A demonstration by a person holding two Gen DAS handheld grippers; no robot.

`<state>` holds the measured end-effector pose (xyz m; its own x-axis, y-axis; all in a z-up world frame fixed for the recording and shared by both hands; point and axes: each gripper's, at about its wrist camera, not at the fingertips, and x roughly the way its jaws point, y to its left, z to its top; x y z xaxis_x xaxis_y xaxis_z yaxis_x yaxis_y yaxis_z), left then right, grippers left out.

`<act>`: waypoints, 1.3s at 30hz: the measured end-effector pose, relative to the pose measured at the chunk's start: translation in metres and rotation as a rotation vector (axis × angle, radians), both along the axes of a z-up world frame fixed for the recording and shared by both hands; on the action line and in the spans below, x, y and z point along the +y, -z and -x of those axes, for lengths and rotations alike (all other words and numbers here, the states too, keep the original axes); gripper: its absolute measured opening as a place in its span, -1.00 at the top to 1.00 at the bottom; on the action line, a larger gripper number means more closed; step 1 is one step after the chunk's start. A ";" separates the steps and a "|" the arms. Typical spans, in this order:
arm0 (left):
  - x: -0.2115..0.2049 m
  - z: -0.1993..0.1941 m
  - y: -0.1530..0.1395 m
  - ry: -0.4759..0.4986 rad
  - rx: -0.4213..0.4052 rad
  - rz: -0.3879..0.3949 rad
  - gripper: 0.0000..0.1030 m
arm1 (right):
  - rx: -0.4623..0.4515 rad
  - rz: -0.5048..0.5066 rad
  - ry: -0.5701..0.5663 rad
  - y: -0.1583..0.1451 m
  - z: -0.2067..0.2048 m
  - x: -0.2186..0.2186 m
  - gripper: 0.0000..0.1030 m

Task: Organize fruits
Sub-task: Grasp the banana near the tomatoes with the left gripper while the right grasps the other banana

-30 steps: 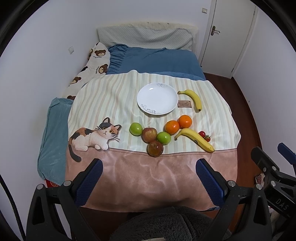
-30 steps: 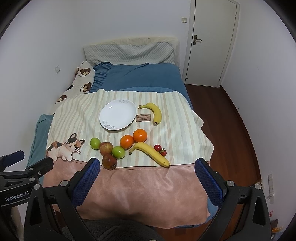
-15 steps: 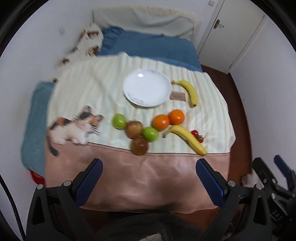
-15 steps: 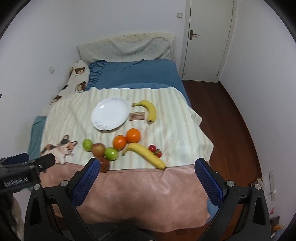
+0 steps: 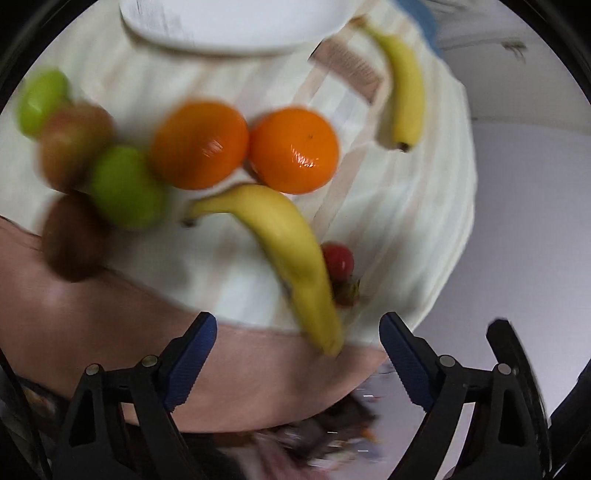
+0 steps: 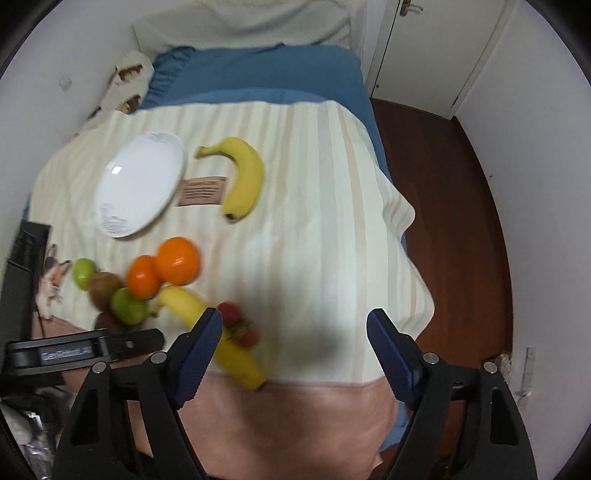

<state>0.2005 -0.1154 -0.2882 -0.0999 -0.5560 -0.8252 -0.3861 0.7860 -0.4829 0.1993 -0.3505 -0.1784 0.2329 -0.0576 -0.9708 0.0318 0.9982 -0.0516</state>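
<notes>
Since a second ago your left gripper [image 5: 297, 338] has swept down close over the fruit, jaws spread and holding nothing; your right gripper [image 6: 293, 334] is also released, hanging back. Low in the left view's centre, the near banana [image 5: 291, 254] touches the cherry tomatoes [image 5: 338, 258] and nearly the two oranges [image 5: 245, 147]. Close carelessly and you could squash a tomato or roll an orange. At top centre, the plate [image 5: 236, 35] is bare.
</notes>
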 end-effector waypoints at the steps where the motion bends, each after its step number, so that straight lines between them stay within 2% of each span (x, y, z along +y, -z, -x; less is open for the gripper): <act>1: -0.004 -0.003 0.013 -0.027 0.028 0.012 -0.74 | 0.013 0.005 -0.003 0.008 -0.009 -0.004 -0.61; 4: -0.015 -0.010 0.042 -0.091 0.071 0.035 -0.57 | 0.036 0.016 -0.011 0.027 -0.033 -0.012 -0.61; 6: -0.021 -0.012 0.048 -0.098 0.070 0.003 -0.52 | 0.050 0.007 -0.017 0.036 -0.046 -0.013 -0.61; 7: -0.023 -0.012 0.047 -0.098 0.055 -0.014 -0.46 | 0.055 -0.003 -0.019 0.039 -0.051 -0.013 -0.61; 8: -0.025 -0.013 0.040 -0.097 0.010 -0.039 -0.15 | 0.061 -0.014 -0.023 0.043 -0.057 -0.012 -0.61; 10: -0.030 -0.012 0.028 -0.069 -0.060 -0.080 -0.06 | 0.073 -0.037 -0.035 0.049 -0.070 -0.008 -0.61; 13: -0.039 -0.008 0.017 0.024 -0.111 -0.127 0.06 | 0.085 -0.065 -0.056 0.061 -0.100 0.003 -0.61; 14: -0.040 -0.005 0.013 0.049 -0.118 -0.149 0.24 | 0.091 -0.075 -0.060 0.065 -0.108 0.007 -0.61; 18: -0.042 0.006 0.002 0.132 -0.133 -0.206 0.24 | 0.136 -0.120 -0.064 0.092 -0.160 0.020 -0.51; 22: -0.043 0.011 -0.004 0.131 -0.123 -0.195 0.21 | 0.181 -0.136 -0.078 0.121 -0.207 0.037 -0.37; 24: -0.041 0.009 -0.009 0.127 -0.104 -0.182 0.22 | 0.215 -0.125 -0.097 0.138 -0.223 0.048 -0.20; 26: -0.043 0.010 -0.010 0.112 -0.081 -0.169 0.18 | 0.237 -0.121 -0.122 0.150 -0.231 0.057 0.15; 30: -0.044 0.013 -0.015 0.074 -0.069 -0.113 -0.15 | 0.217 -0.056 -0.196 0.151 -0.228 0.074 0.23; 34: -0.050 0.015 -0.016 0.086 -0.059 -0.106 -0.21 | 0.253 -0.069 -0.210 0.144 -0.212 0.068 0.23; 39: -0.068 0.026 -0.018 0.115 -0.060 -0.116 -0.22 | 0.282 -0.063 -0.234 0.130 -0.166 0.050 0.23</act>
